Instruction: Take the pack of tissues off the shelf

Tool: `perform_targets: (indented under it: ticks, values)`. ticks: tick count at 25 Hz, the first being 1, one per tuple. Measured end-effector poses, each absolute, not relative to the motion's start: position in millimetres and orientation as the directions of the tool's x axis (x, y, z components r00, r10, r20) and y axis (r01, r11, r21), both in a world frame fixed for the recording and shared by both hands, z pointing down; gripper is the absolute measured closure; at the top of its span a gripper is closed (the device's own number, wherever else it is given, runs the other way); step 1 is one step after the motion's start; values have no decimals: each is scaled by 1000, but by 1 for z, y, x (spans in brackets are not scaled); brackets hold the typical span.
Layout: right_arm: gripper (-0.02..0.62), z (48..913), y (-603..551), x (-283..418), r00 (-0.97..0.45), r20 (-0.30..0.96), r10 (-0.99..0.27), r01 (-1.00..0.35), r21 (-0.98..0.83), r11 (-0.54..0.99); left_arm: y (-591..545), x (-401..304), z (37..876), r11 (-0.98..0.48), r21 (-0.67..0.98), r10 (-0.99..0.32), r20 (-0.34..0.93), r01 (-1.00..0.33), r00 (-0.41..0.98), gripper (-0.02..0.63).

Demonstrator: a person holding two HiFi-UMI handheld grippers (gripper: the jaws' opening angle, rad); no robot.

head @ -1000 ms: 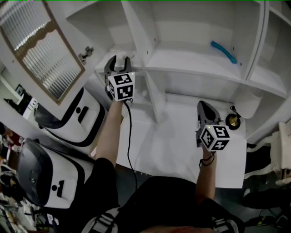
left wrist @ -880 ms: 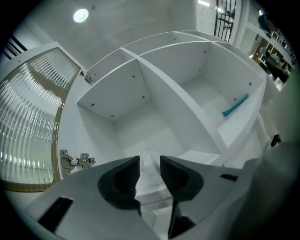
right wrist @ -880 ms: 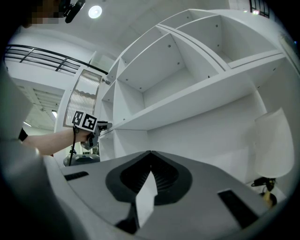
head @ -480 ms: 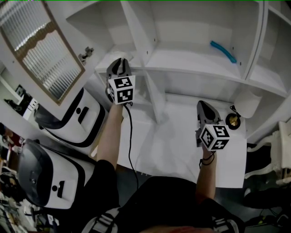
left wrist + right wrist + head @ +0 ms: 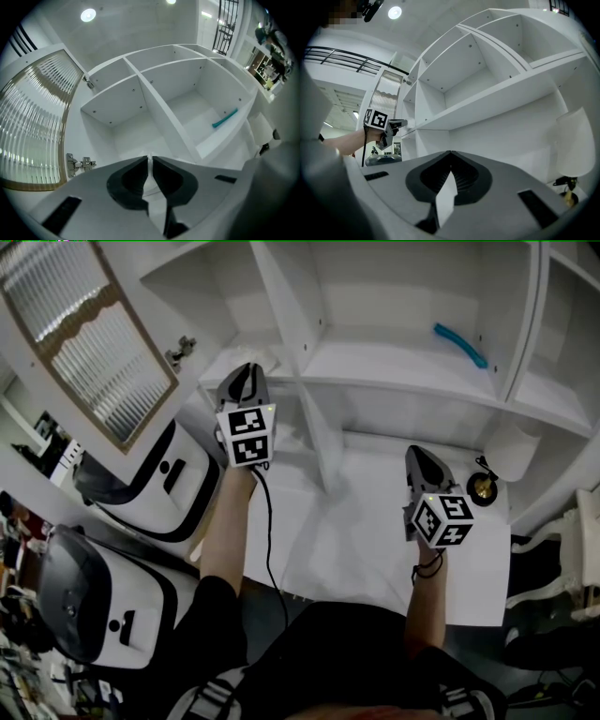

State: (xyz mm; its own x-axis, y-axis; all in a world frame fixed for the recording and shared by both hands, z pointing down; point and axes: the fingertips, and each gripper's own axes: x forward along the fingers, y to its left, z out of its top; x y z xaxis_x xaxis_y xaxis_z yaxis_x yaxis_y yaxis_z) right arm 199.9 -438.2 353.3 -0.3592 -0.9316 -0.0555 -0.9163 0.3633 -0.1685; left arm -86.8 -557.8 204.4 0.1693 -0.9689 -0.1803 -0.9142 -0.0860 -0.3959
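Note:
My left gripper (image 5: 246,373) reaches to the front edge of the white shelf (image 5: 375,367), at its left compartment. Its jaws have just been closing and now pinch a thin white edge, which looks like the wrapper of the pack of tissues (image 5: 149,161). In the left gripper view, my left gripper (image 5: 150,159) shows only that sliver between its tips. In the head view, the gripper hides the pack. My right gripper (image 5: 419,456) is held level over the white table (image 5: 375,549). In its own view, my right gripper (image 5: 450,152) is shut with nothing in it.
A teal stick (image 5: 460,346) lies in the right shelf compartment. A white lampshade (image 5: 514,451) and a small brass piece (image 5: 483,487) stand at the table's right end. A ribbed-glass cabinet door (image 5: 89,338) hangs open at left, above white-and-black machines (image 5: 159,484).
The left gripper's jaws went from wide apart to closed at the shelf edge. It then drew back a little toward me. The right gripper stayed where it was.

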Motion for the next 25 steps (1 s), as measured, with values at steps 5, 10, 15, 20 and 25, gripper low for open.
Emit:
perform_targets:
  ticks: [5, 10, 15, 20, 25]
  values:
    - [577, 352, -437, 197, -366, -59, -929, -914, -168, 370, -533, -81, 196, -99, -411, -955, -217, -906, 203, 566]
    - [575, 350, -436, 195, -372, -60, -926, -911, -166, 377, -509, -74, 191, -121, -394, -941, -246, -911, 231, 568]
    - [575, 344, -432, 192, -381, -68, -922, -909, -158, 387, -481, -64, 192, -144, -369, -926, -277, -918, 257, 568]
    - [575, 346, -429, 187, -393, -58, -918, -905, -150, 397, -458, -56, 203, -177, -343, -917, -282, -922, 281, 568]
    - [575, 345, -425, 180, -406, -53, -912, -902, -139, 409, -442, -49, 221, -216, -291, -917, -268, -932, 296, 568]
